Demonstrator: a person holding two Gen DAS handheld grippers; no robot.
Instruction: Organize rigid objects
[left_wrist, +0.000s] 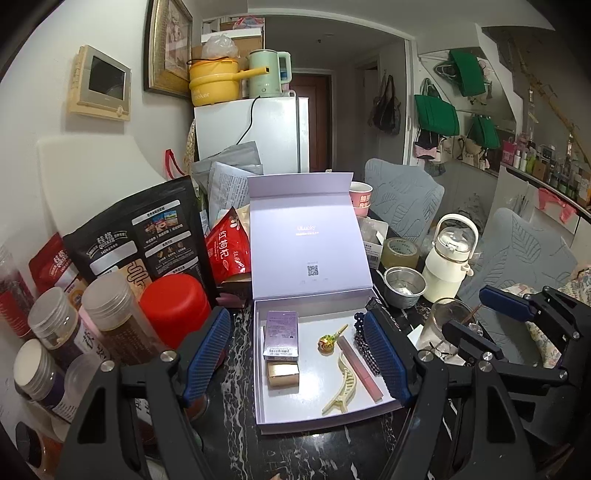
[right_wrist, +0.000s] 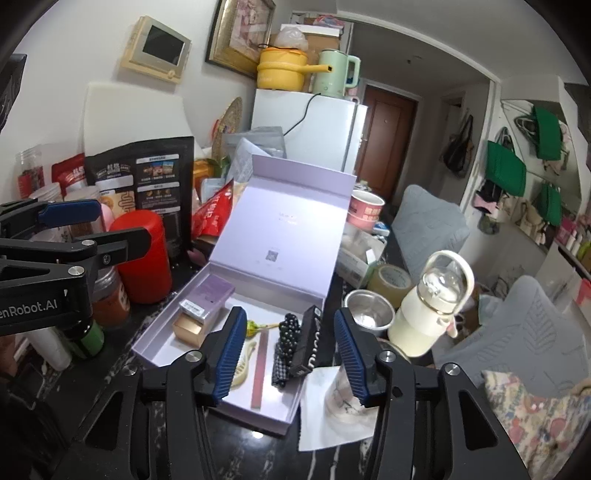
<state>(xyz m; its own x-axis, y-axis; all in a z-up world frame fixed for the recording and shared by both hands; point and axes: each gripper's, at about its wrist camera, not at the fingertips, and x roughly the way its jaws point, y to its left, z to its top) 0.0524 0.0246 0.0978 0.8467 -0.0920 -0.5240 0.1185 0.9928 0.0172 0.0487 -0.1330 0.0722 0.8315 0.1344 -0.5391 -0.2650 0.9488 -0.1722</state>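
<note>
An open lilac box (left_wrist: 260, 369) (right_wrist: 166, 350) lies on the dark marble table with its lid (left_wrist: 306, 243) upright. Inside it lie a purple carton (left_wrist: 281, 332) (right_wrist: 212, 291), a gold box (left_wrist: 282, 373), a lollipop (left_wrist: 327, 340), a cream hair claw (left_wrist: 341, 384) (right_wrist: 245, 360), a pink strip (left_wrist: 364, 369) and a black beaded band (right_wrist: 286, 339). A slim black case (right_wrist: 306, 343) leans on the box's right wall. My left gripper (left_wrist: 295, 358) hangs open above the tray. My right gripper (right_wrist: 291, 356) is open over the box's right edge, gripping nothing.
A red canister (left_wrist: 173, 306), lidded jars (left_wrist: 107, 306) and snack bags crowd the left. To the right of the box stand a steel bowl (left_wrist: 404, 286), a tape roll (left_wrist: 400, 253), a white bottle (left_wrist: 448, 258) and a glass (left_wrist: 443, 328). A white paper (right_wrist: 332, 402) lies beside the box.
</note>
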